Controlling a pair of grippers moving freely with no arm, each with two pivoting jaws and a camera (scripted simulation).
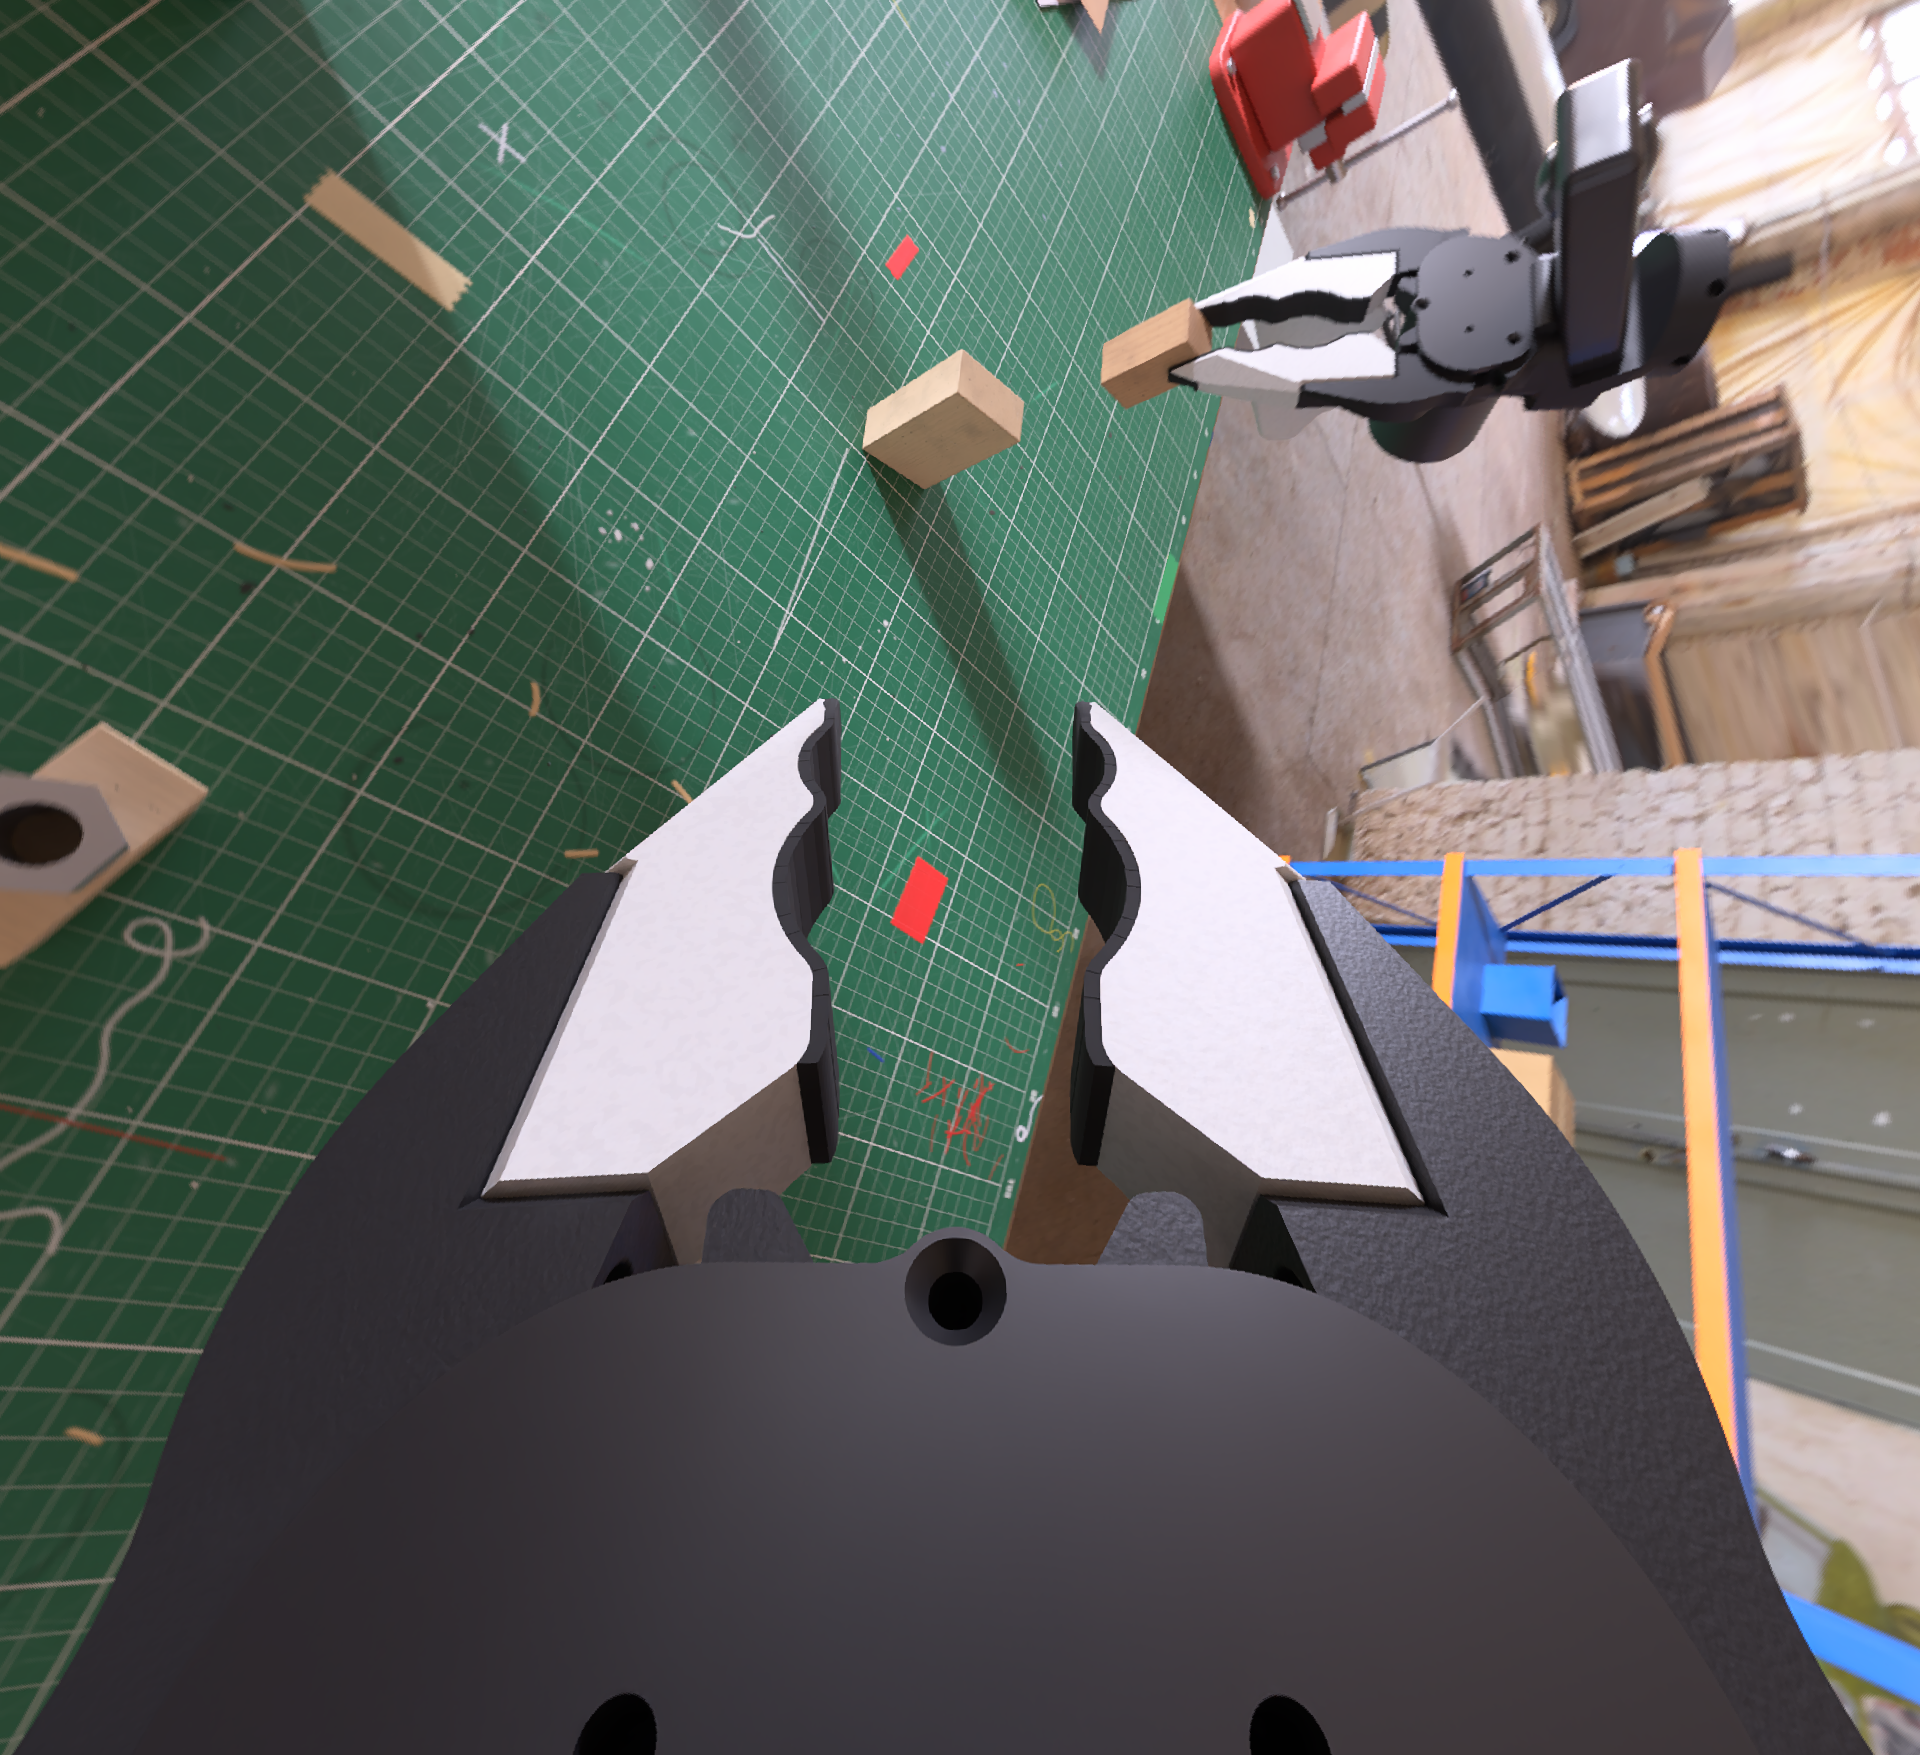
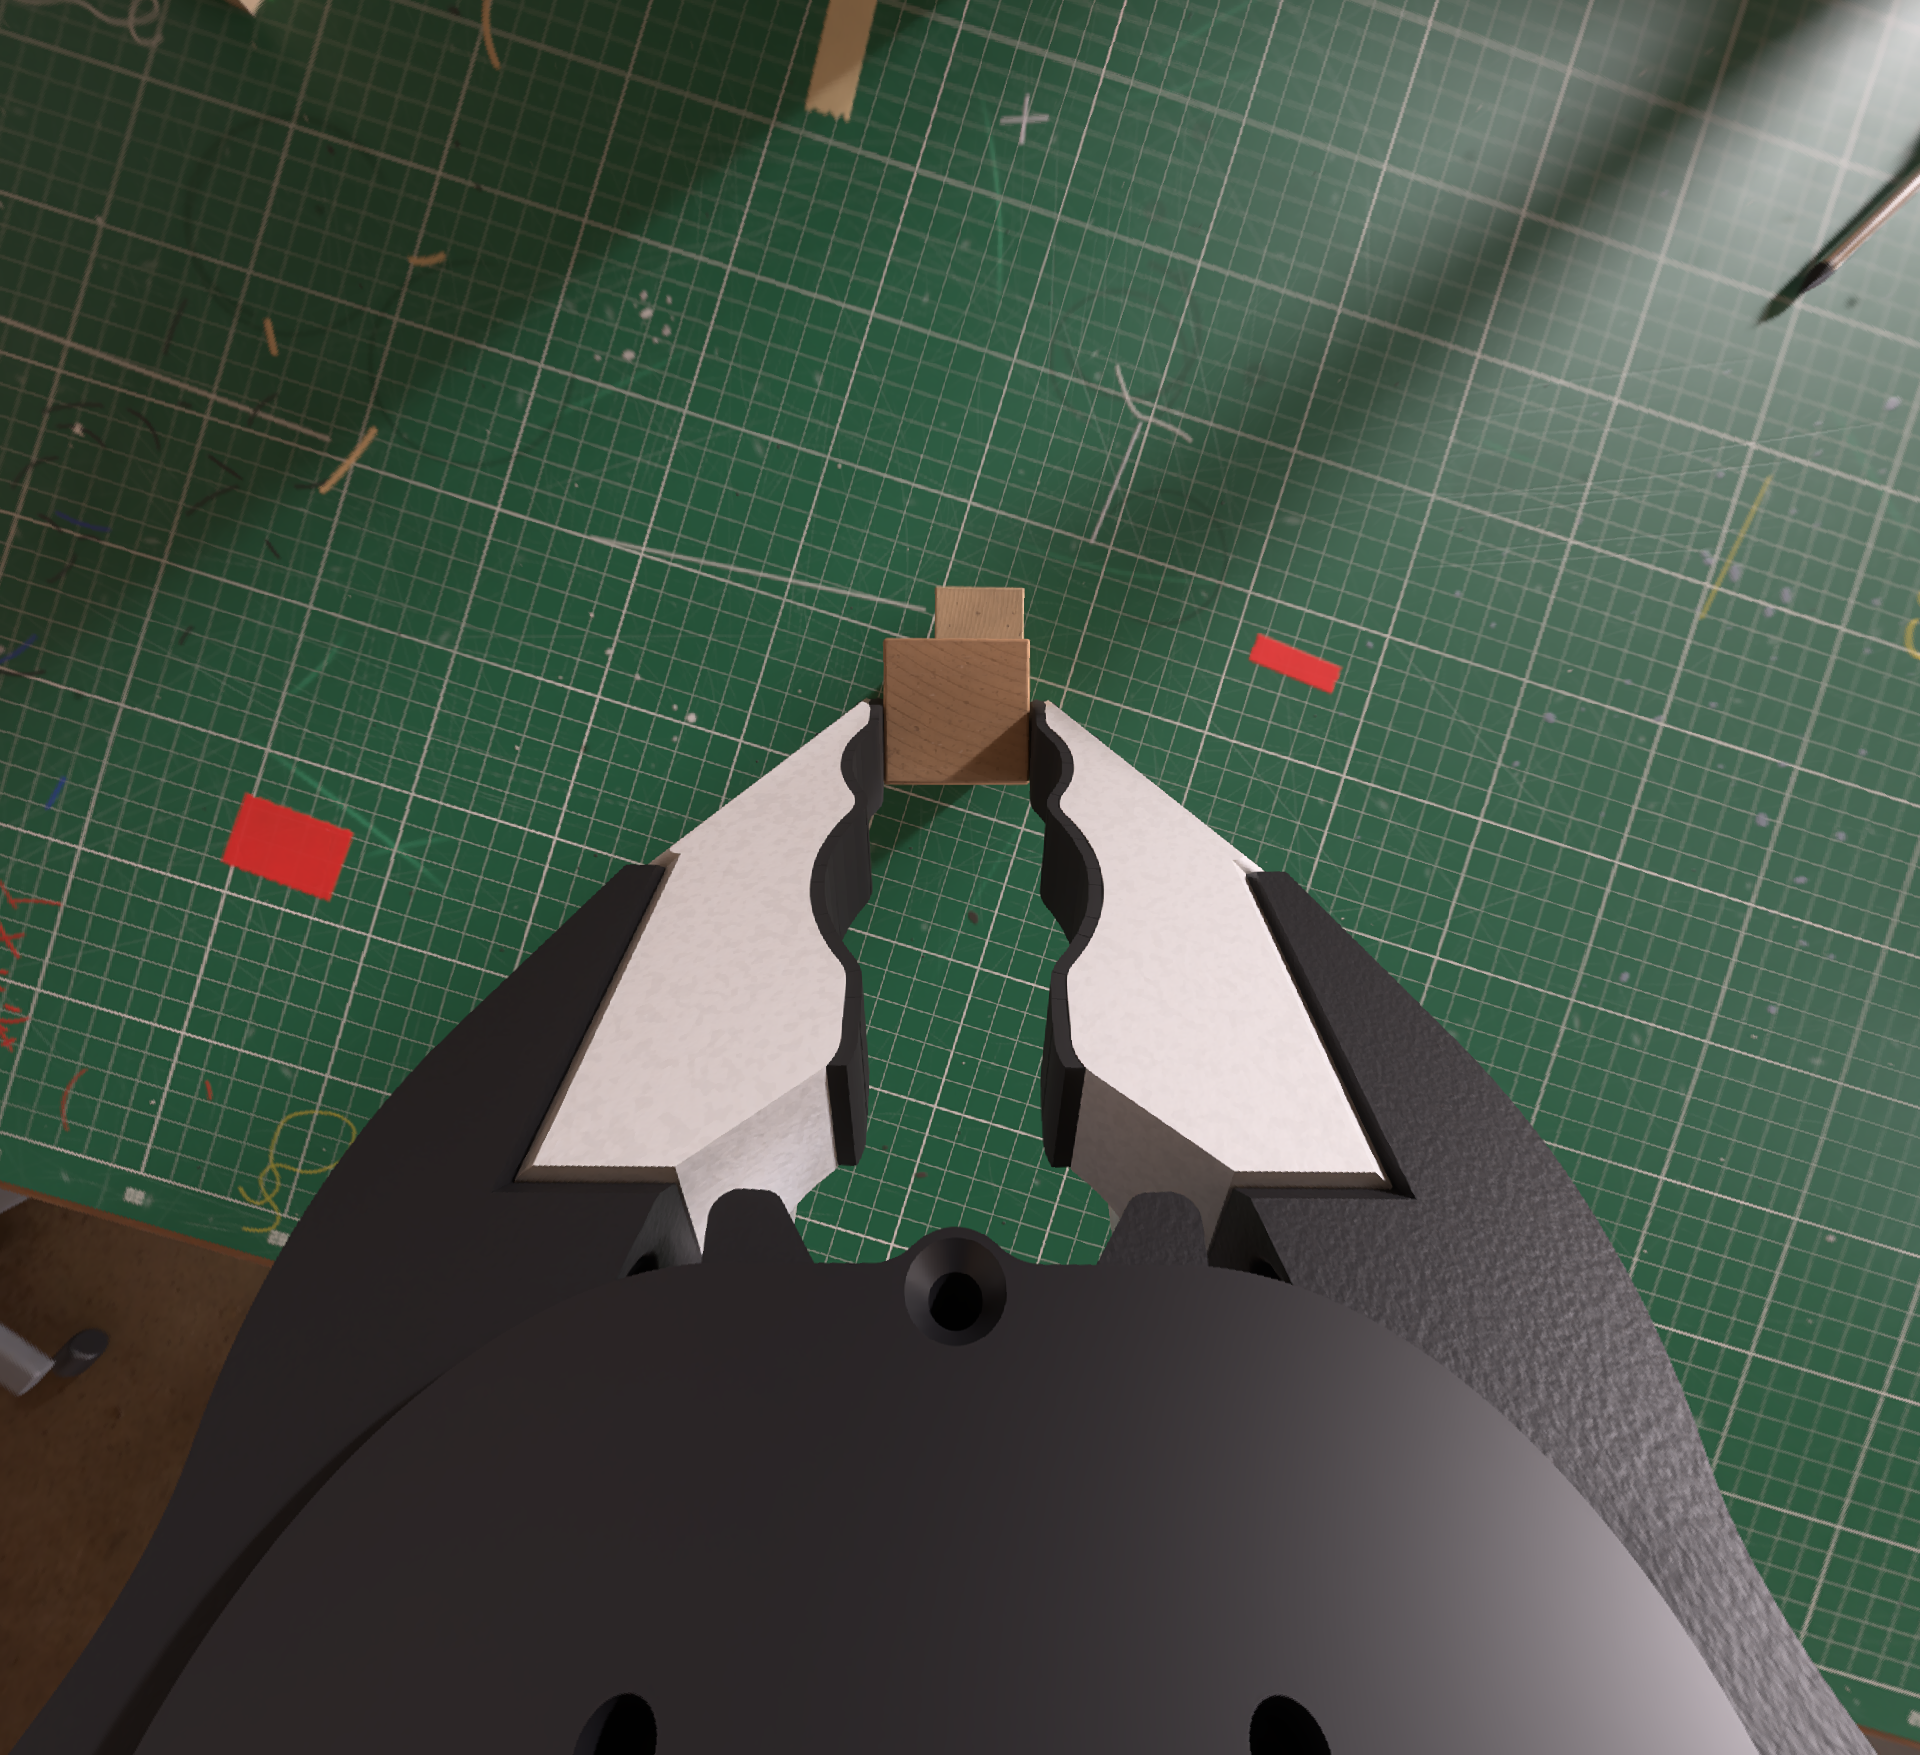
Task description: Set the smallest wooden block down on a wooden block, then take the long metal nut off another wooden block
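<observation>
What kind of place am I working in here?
Most likely a workshop bench: a scuffed green cutting mat littered with wood shavings, a red bench vise at its edge, and stacked timber and blue racking in the hall behind.

We see our left gripper (image 1: 954, 718) with its jaws spread apart and nothing between them, tilted sideways over the table. Our right gripper (image 2: 956, 718) points down toward the table, its jaws closed on a small block at the very tips.
</observation>
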